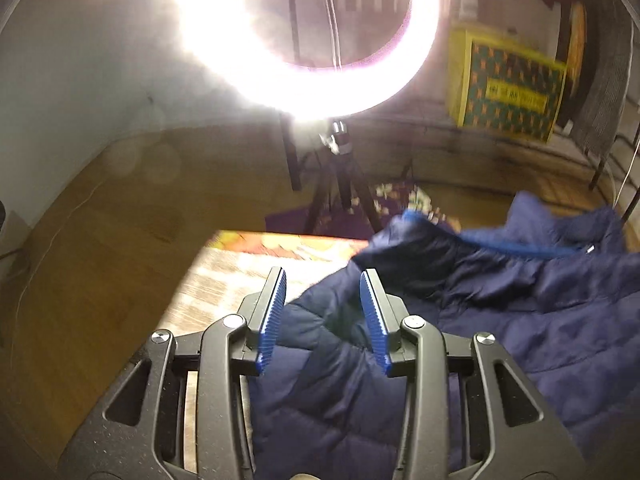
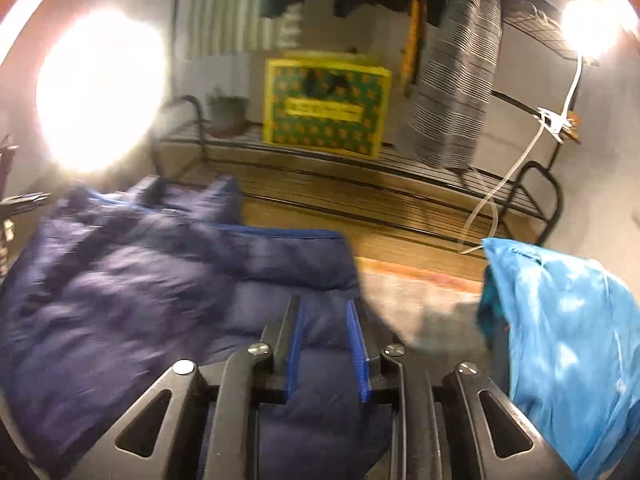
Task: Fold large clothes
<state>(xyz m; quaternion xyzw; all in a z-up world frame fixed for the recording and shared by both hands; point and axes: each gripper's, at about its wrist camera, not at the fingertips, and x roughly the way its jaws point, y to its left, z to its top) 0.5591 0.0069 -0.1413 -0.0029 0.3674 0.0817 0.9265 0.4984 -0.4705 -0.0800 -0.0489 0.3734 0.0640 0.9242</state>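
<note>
A navy quilted jacket [image 1: 520, 300] with a brighter blue trim lies crumpled on the table, filling the right half of the left wrist view. My left gripper [image 1: 322, 276] hangs over its near left part with the jaws open and nothing pinched; the fabric lies below the fingers. In the right wrist view the same jacket [image 2: 120, 280] spreads over the left side. My right gripper [image 2: 324, 304] hovers above the jacket's right edge, jaws narrowly open, pads clear of the cloth. Both views are blurred.
A light blue garment [image 2: 560, 340] is heaped at the right. The table's patterned cover [image 1: 224, 276] shows left of the jacket. Beyond stand a glaring ring light [image 1: 304, 40] on a tripod [image 1: 340, 184], a wire rack [image 2: 400, 168], a yellow-green box [image 2: 328, 104] and a hanging striped cloth [image 2: 456, 92].
</note>
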